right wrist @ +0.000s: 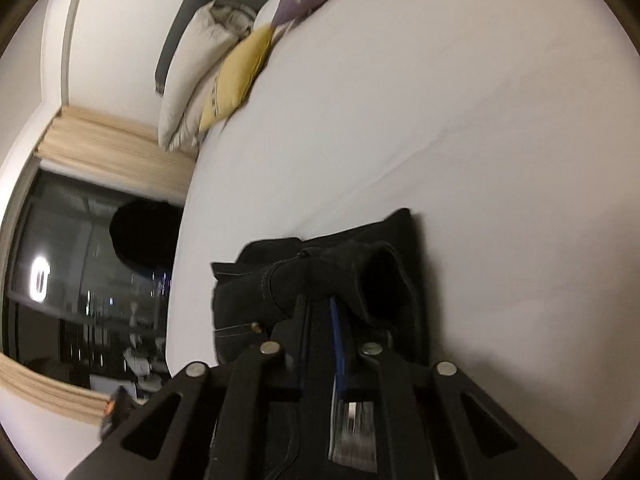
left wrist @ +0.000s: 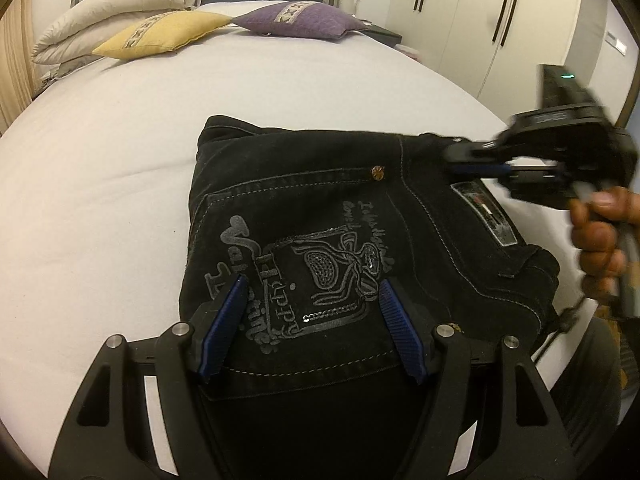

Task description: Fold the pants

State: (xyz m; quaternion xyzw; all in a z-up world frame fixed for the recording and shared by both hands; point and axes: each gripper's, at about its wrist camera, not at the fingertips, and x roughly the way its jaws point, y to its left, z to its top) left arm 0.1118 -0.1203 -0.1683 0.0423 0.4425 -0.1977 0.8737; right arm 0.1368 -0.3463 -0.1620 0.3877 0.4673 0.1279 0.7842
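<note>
Pants (left wrist: 320, 220) folded on bed (left wrist: 100, 180) | left claw (left wrist: 310, 292) spread wide | right claw (right wrist: 320, 304) pinching waistband, seen close only in right view

A white-sheeted bed (left wrist: 120, 152) carries the folded black pants (left wrist: 320, 220), laid directly beneath the left tool (left wrist: 310, 300). Far ahead of that tool, white pillows (left wrist: 120, 12), a yellow cushion (left wrist: 160, 34) and a purple cushion (left wrist: 300, 20) are laid on the sheet

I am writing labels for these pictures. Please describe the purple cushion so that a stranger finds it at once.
Start at the white bed and look to its head end, where pillows lie. The purple cushion lies flat beside a yellow cushion. Both carry a pale patterned band, but only this one is purple.
</note>
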